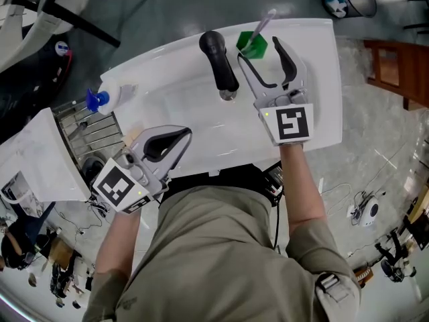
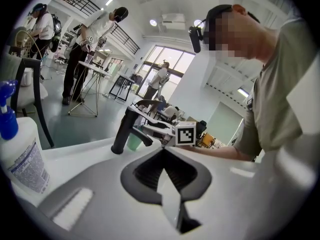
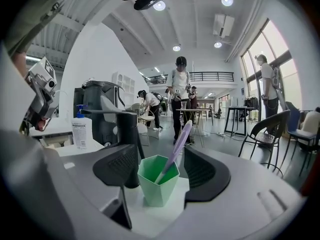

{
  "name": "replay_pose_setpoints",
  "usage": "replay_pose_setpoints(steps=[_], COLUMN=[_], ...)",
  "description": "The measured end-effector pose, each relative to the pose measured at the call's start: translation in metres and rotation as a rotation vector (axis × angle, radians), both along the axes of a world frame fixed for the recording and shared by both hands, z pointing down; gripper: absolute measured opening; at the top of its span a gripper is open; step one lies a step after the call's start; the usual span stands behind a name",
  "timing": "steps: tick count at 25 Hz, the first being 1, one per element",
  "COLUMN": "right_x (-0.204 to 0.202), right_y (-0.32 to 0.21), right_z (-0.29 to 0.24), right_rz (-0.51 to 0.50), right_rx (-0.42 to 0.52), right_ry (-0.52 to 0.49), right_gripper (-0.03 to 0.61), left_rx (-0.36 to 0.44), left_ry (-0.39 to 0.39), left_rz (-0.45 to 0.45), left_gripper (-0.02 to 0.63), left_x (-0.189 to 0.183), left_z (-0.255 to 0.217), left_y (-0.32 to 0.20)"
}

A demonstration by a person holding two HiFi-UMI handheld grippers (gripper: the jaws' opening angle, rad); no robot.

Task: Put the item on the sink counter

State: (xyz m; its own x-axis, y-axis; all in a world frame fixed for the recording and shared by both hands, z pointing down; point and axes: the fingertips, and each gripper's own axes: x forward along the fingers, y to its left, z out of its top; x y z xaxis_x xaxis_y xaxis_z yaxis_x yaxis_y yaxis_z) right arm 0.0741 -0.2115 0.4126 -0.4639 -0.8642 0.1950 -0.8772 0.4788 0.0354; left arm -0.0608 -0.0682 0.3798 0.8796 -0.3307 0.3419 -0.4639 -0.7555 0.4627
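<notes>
The right gripper (image 1: 261,52) is released, its jaws spread on either side of a green cup (image 3: 158,180) that stands upright on the white table (image 1: 315,79) just beside the black faucet (image 1: 220,59). A purple toothbrush (image 3: 177,144) leans in the cup. The left gripper (image 1: 182,136) is clenched on nothing, near the sink's front edge.

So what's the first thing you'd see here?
The bright green faceted cup with a purple toothbrush in it, on the white sink counter beside the black tap. The right gripper is open, its jaws either side of the cup.
</notes>
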Motion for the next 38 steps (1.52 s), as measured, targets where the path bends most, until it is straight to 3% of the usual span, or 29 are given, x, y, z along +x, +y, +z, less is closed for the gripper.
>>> replay_pose_setpoints(steps=[21,38], right_x=[0.003,0.015], right_y=[0.017,0.034], right_z=[-0.026,-0.04], right_rz=[0.023,0.037], right_rx=[-0.059,-0.107], right_ry=[0.015,-0.012], right_gripper=[0.31,0.243], left_rx=[0.036,0.05], left_ry=[0.032,0.043], left_rz=[0.035,0.057], left_gripper=[0.006,0.006], left_x=[-0.005,0.009], left_z=[-0.025,-0.035], left_y=[-0.004,-0.004])
